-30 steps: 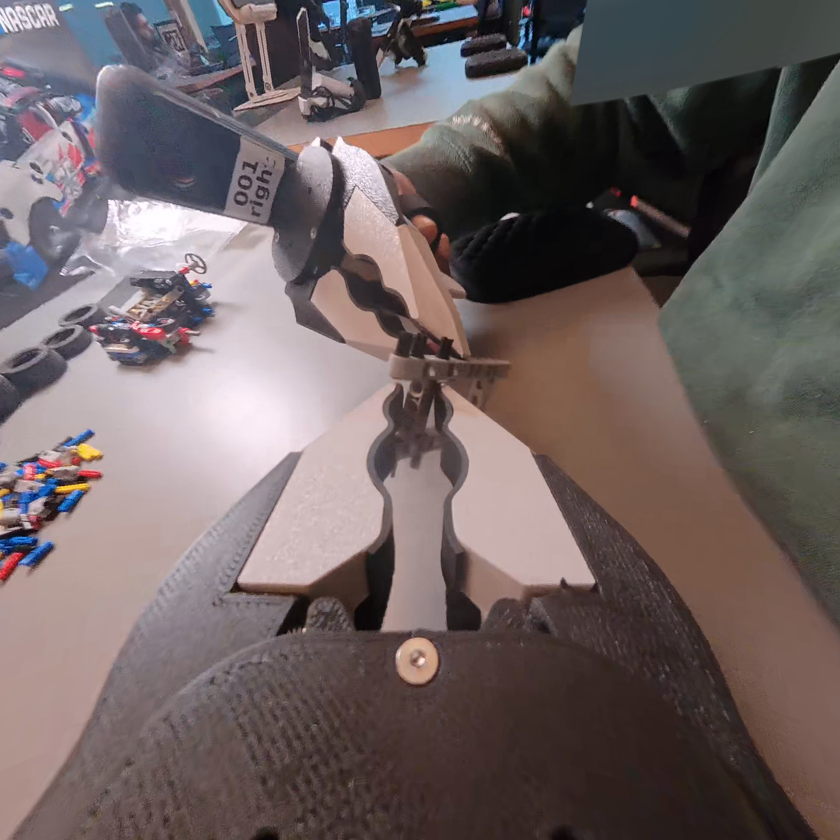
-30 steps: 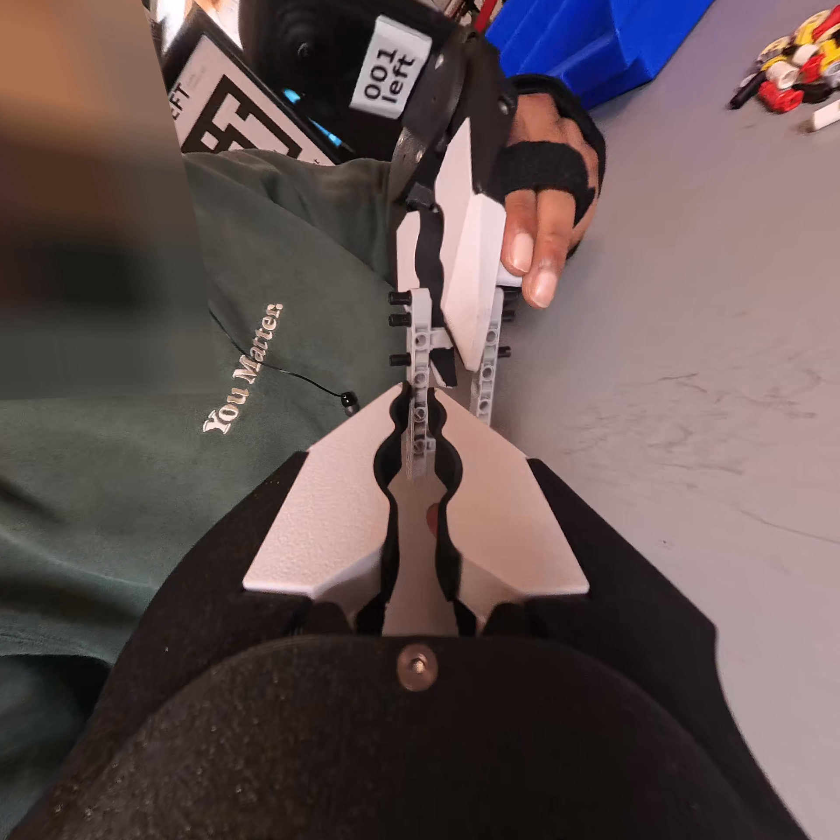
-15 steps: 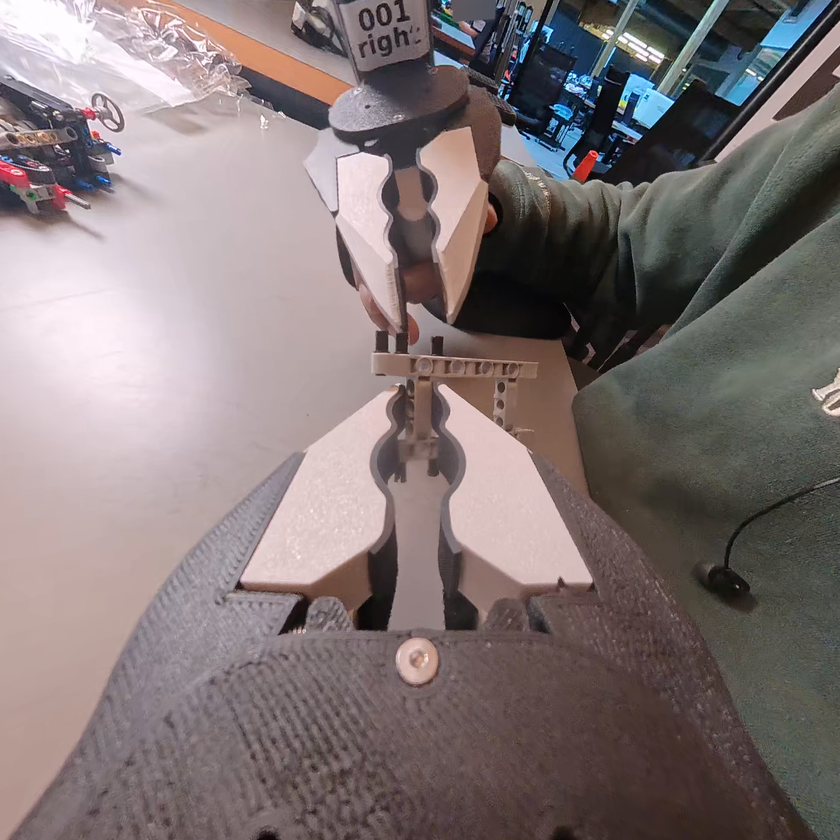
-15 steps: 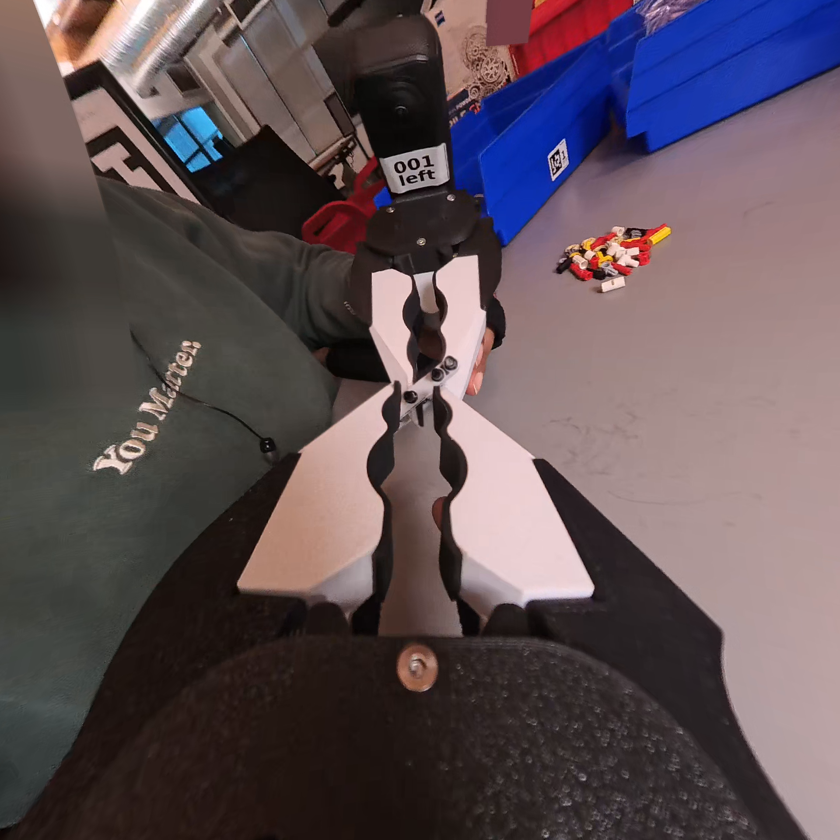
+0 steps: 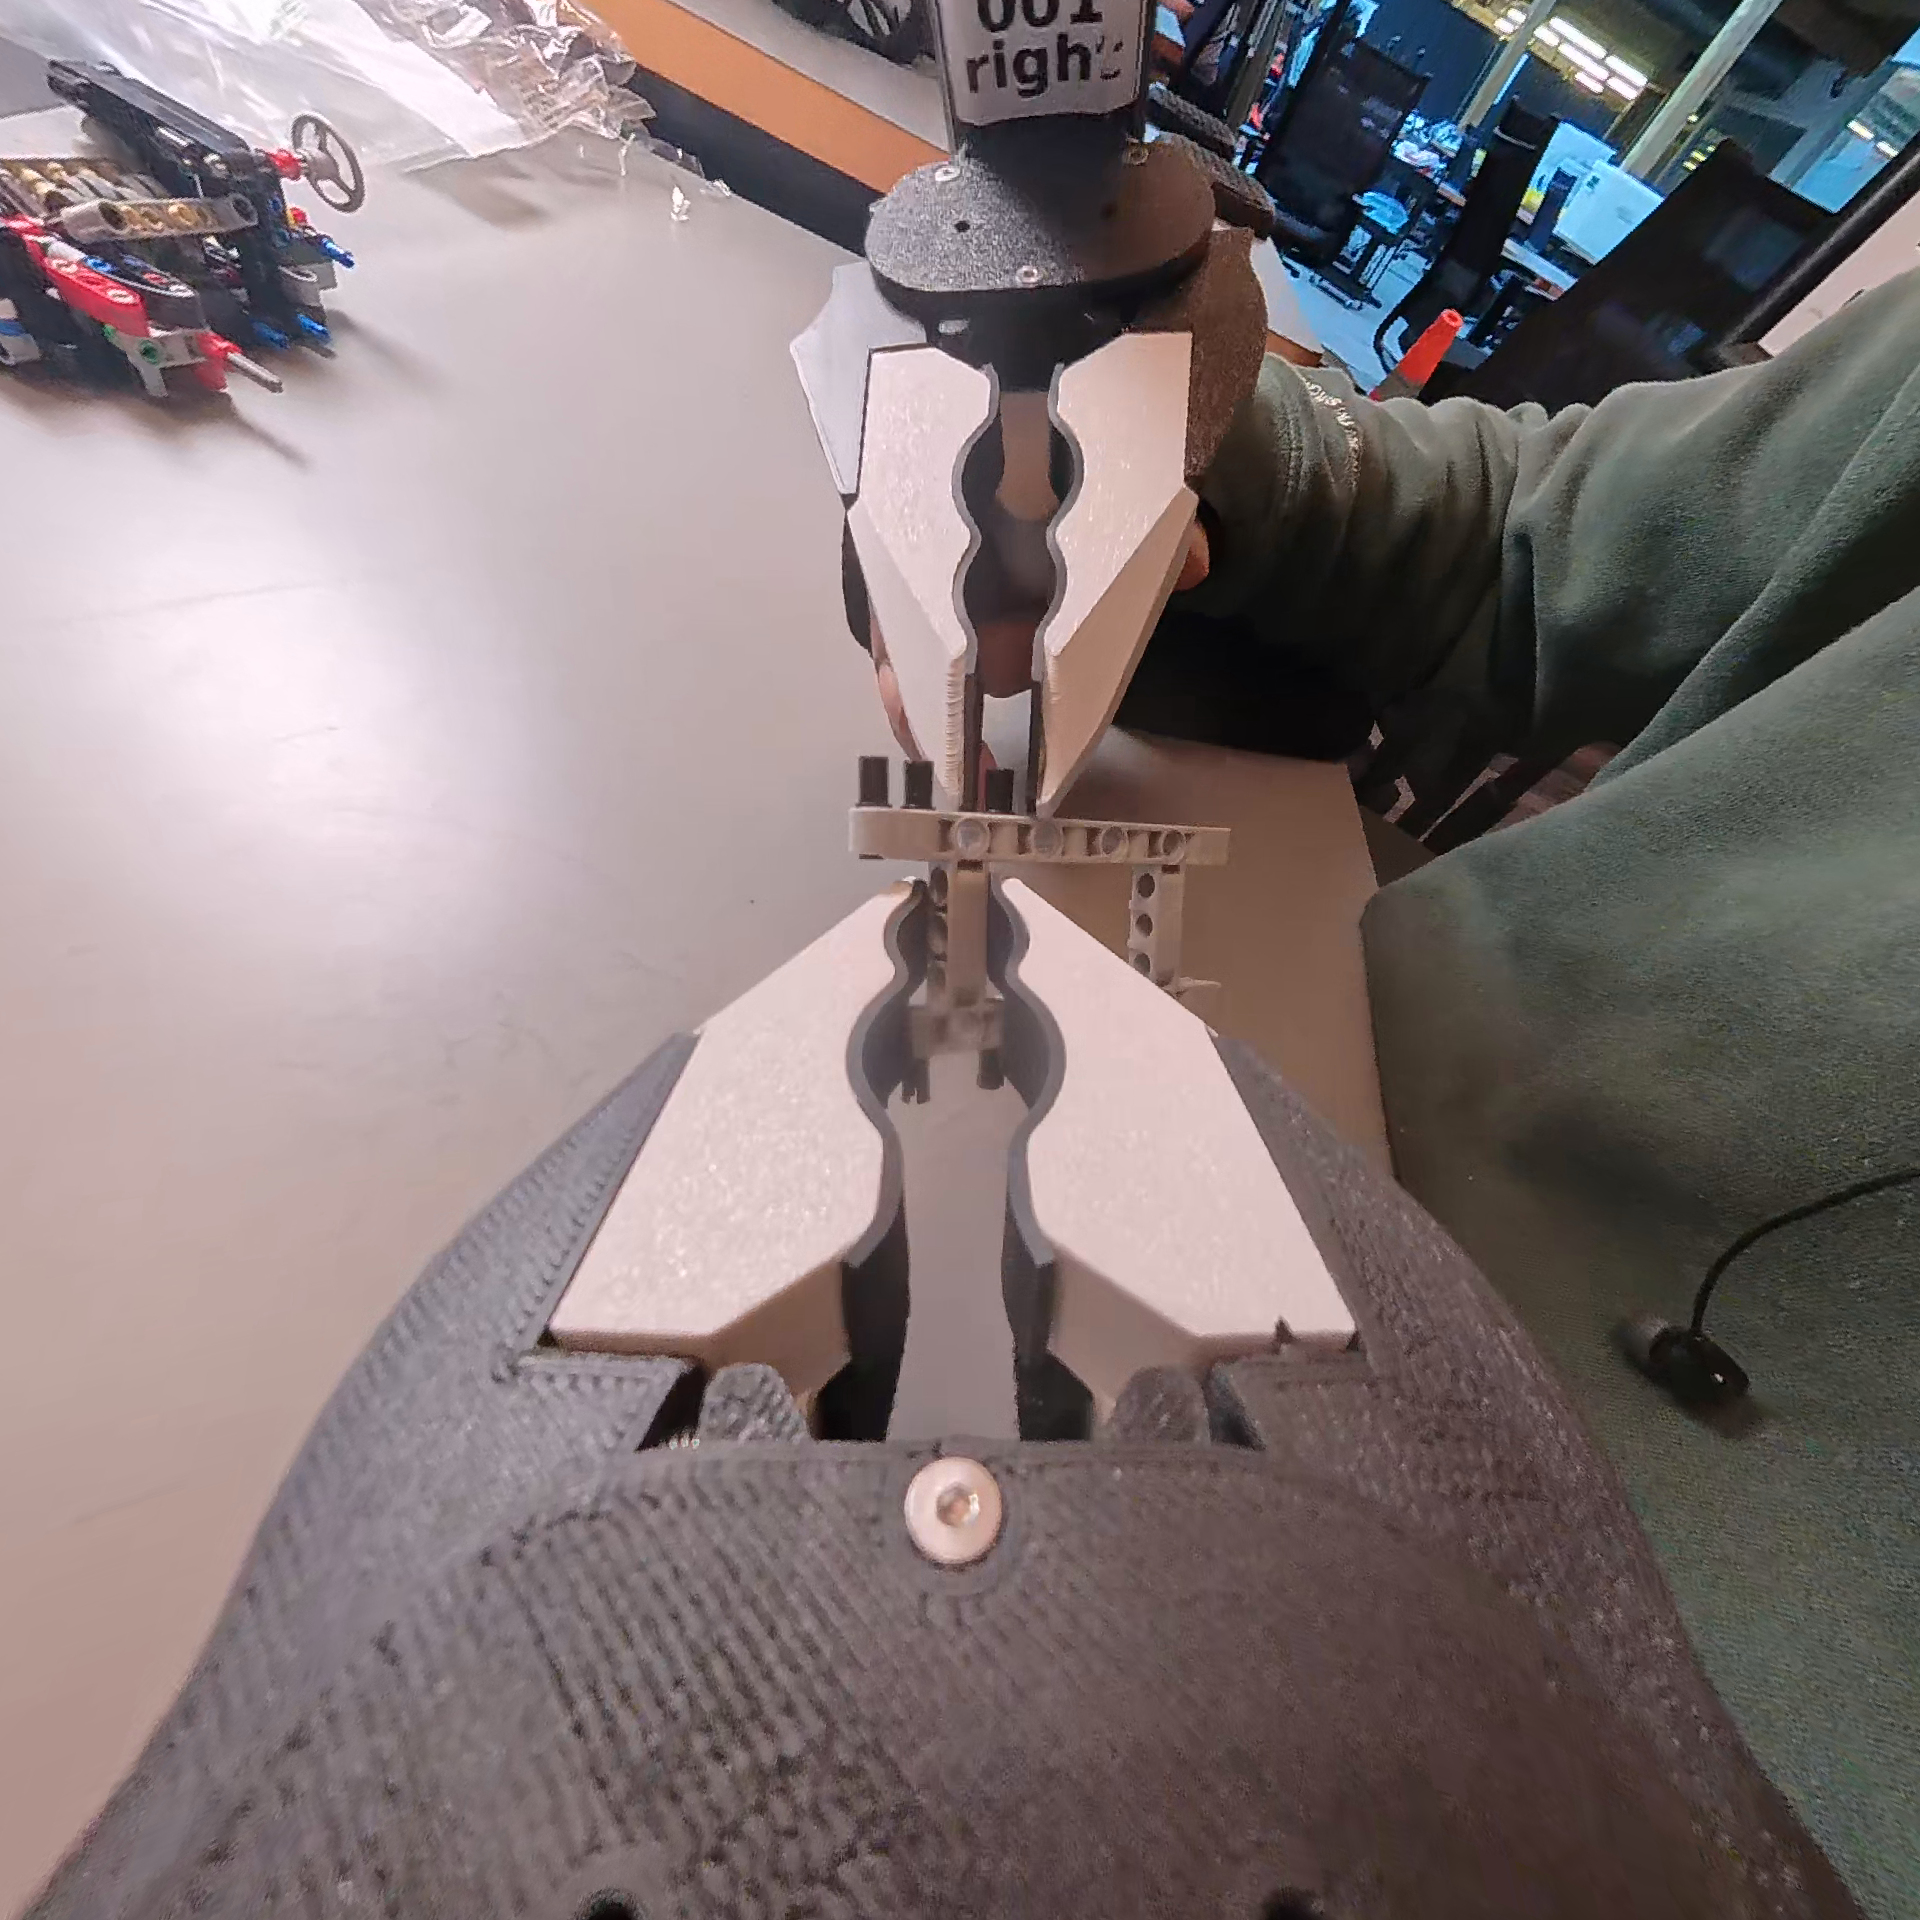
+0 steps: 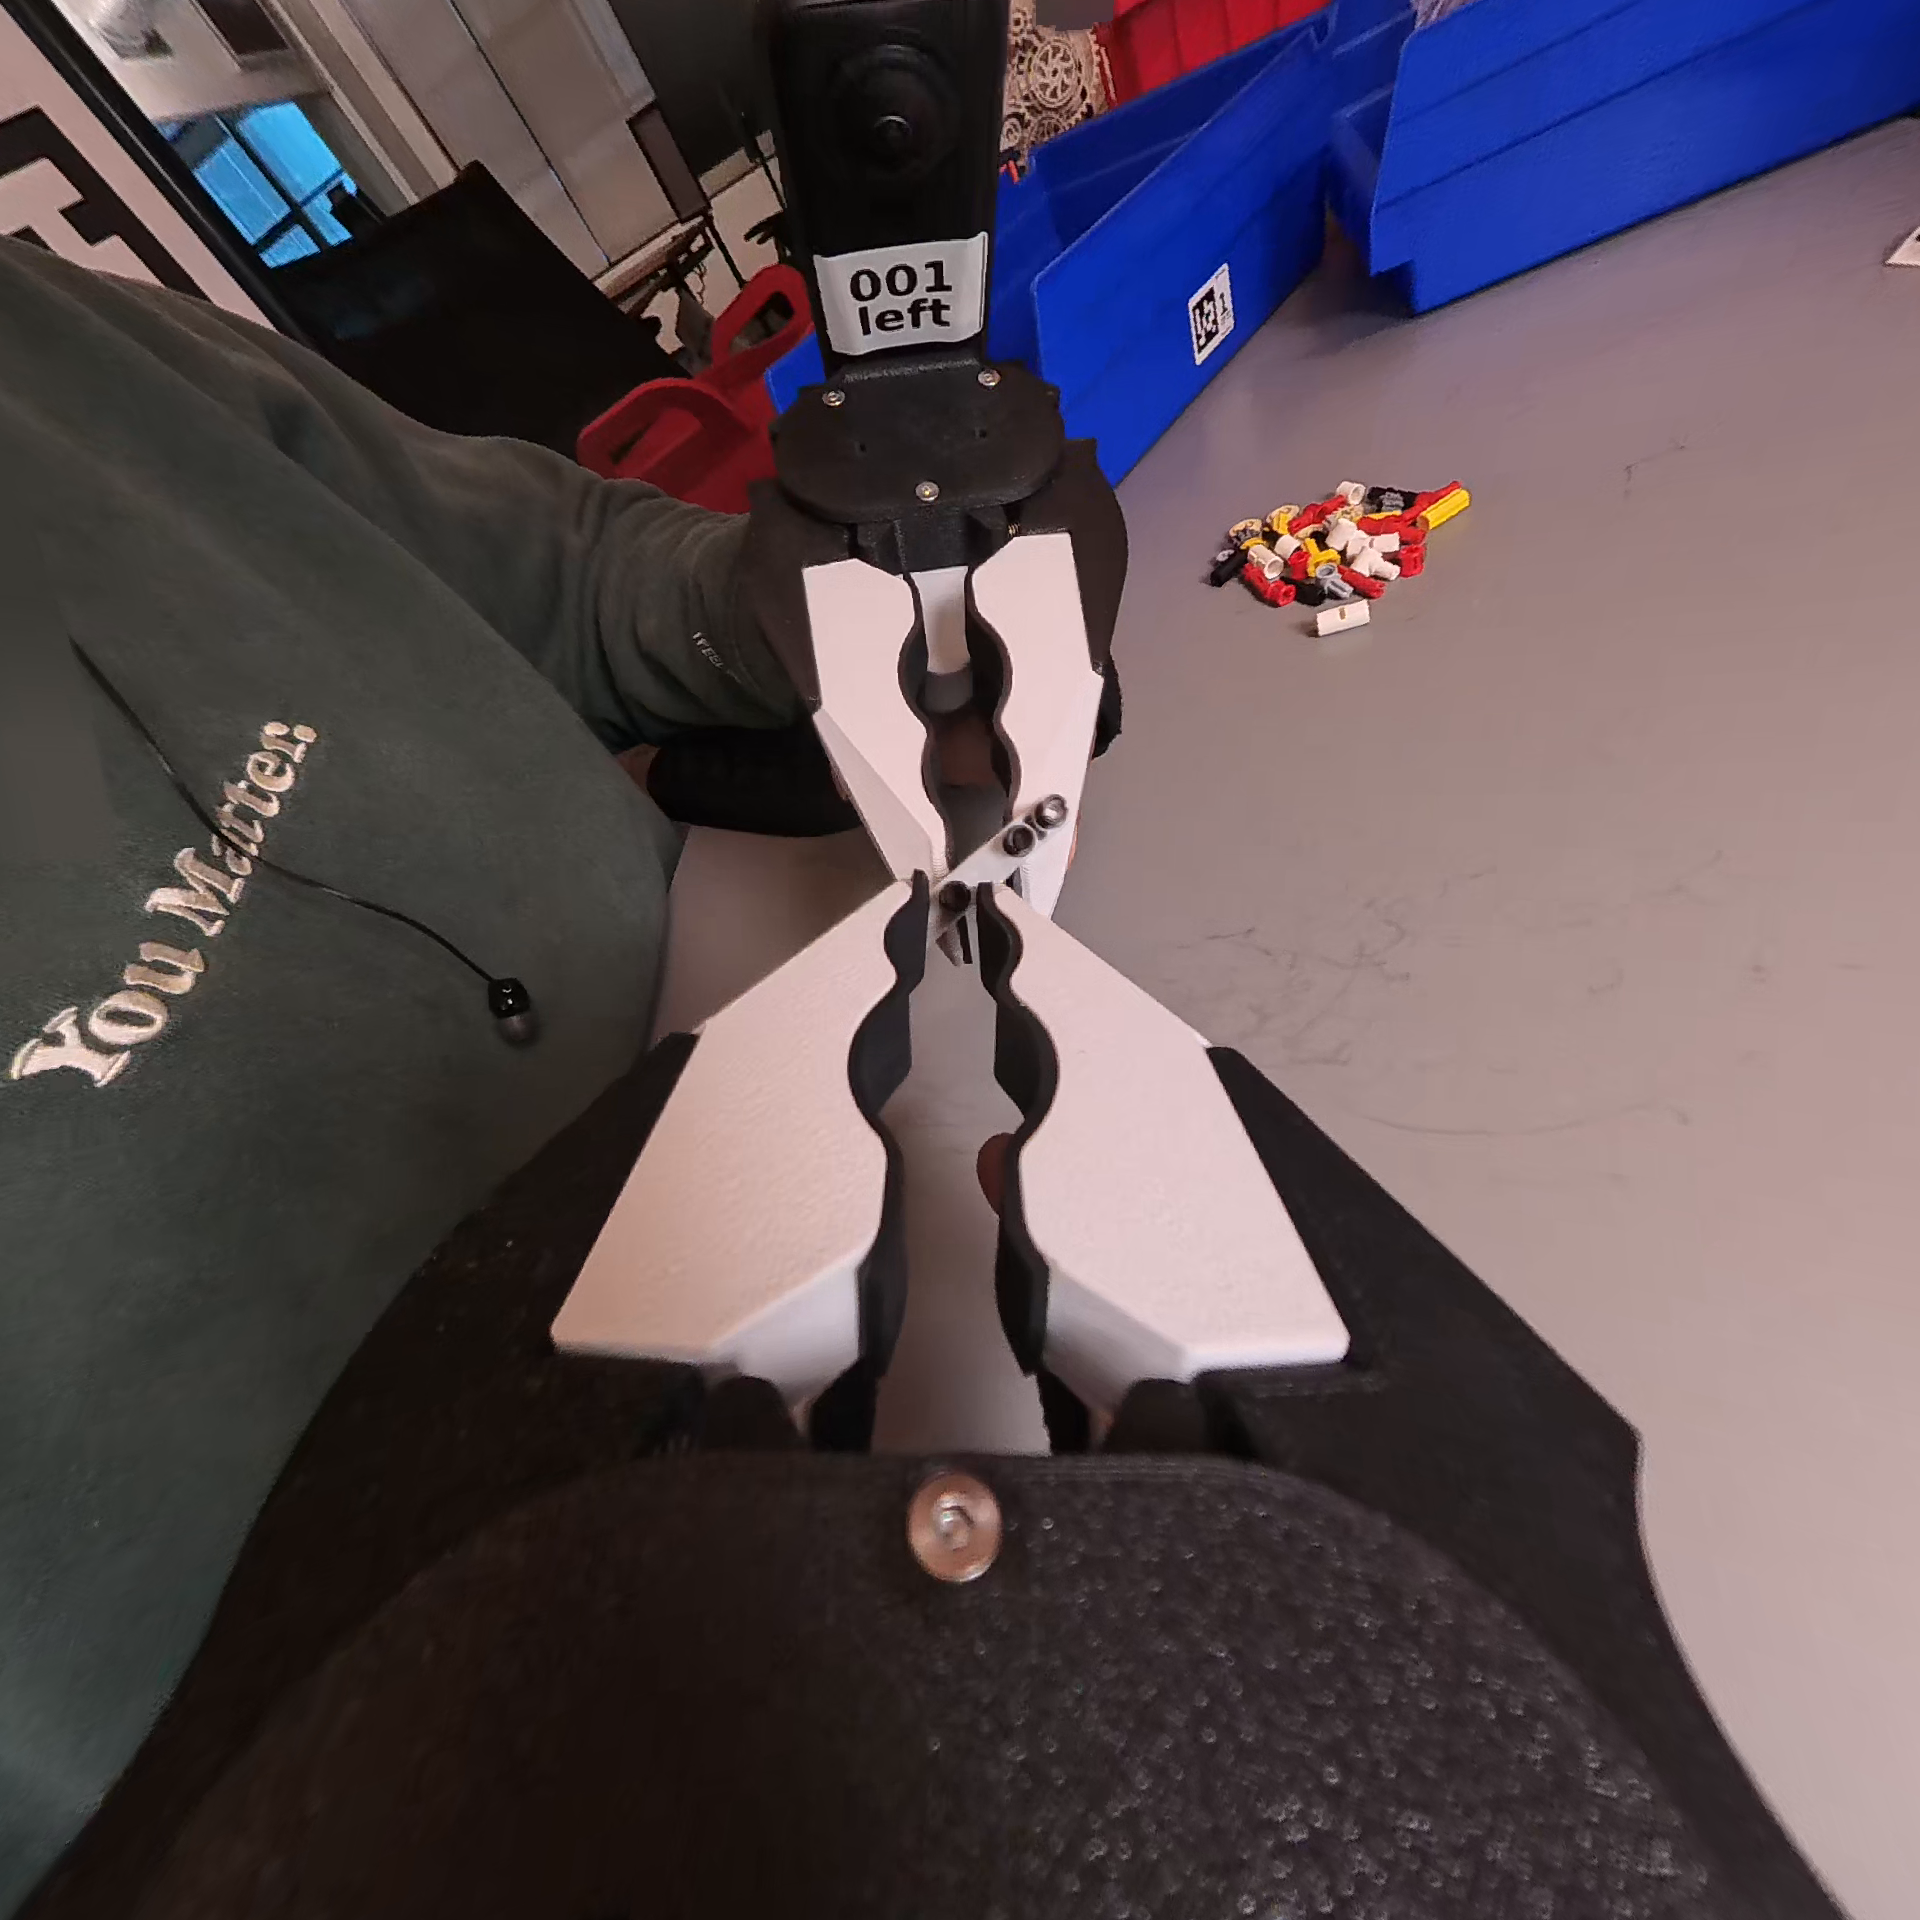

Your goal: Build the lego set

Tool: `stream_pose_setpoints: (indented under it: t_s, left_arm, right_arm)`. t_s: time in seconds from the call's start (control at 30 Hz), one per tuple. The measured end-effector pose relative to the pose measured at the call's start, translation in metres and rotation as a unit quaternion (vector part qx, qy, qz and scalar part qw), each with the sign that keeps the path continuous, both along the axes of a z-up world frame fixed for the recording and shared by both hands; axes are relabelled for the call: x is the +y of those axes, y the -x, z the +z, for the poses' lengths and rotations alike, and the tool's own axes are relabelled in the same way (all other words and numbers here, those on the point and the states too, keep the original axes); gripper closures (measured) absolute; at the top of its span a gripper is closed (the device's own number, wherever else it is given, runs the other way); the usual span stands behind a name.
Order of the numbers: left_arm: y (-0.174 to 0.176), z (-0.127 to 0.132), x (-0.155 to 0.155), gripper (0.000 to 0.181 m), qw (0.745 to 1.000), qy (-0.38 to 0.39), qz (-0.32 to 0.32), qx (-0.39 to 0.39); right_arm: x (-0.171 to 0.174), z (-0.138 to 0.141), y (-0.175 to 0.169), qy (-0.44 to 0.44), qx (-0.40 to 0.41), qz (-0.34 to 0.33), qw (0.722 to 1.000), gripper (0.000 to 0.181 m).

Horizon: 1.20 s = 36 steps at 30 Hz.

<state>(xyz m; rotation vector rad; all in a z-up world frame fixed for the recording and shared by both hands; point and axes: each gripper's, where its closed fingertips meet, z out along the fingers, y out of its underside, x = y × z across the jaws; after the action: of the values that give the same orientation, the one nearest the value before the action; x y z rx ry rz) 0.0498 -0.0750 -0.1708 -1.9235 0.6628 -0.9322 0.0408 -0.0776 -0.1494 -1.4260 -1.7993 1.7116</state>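
My left claw grips the grey lego frame at 12 o'clock; my right claw is narrow around its black pin. Half-built car at 10, loose pieces at 1, blue bins behind on the table.

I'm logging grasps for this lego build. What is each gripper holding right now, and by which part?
The left gripper clamps the grey beam assembly by its lower stem. The right gripper straddles one black pin on top; actual contact cannot be told.
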Motion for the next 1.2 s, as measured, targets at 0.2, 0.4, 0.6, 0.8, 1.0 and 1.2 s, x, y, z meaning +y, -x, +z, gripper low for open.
stream_pose_setpoints:
  t_s: [0.2,0.4,0.6,0.8,1.0,1.2]
  left_arm:
    - [-0.001,0.0,-0.001,0.173,1.0,0.006,-0.002,-0.005]
    - [-0.005,0.011,-0.005,0.173,0.998,0.018,-0.019,-0.063]
    - [-0.008,0.031,-0.014,0.163,0.978,0.074,-0.062,-0.184]
    - [0.0,0.052,-0.018,0.144,0.92,0.166,-0.103,-0.339]
    - [0.001,0.056,-0.019,0.139,0.922,0.149,-0.106,-0.341]
    - [0.0,0.058,-0.02,0.135,0.927,0.131,-0.107,-0.335]
  right_arm:
    - [0.0,0.0,0.0,-0.011,0.014,0.001,1.0,0.178]
    - [-0.001,0.005,-0.006,0.029,0.041,0.026,0.998,0.179]
    - [-0.002,0.009,-0.009,0.064,0.051,0.043,0.996,0.178]
    - [0.0,0.014,-0.01,0.14,0.043,0.057,0.988,0.179]
    - [0.002,0.018,-0.009,0.176,0.042,0.059,0.982,0.179]
    - [0.003,0.019,-0.009,0.192,0.041,0.058,0.979,0.179]
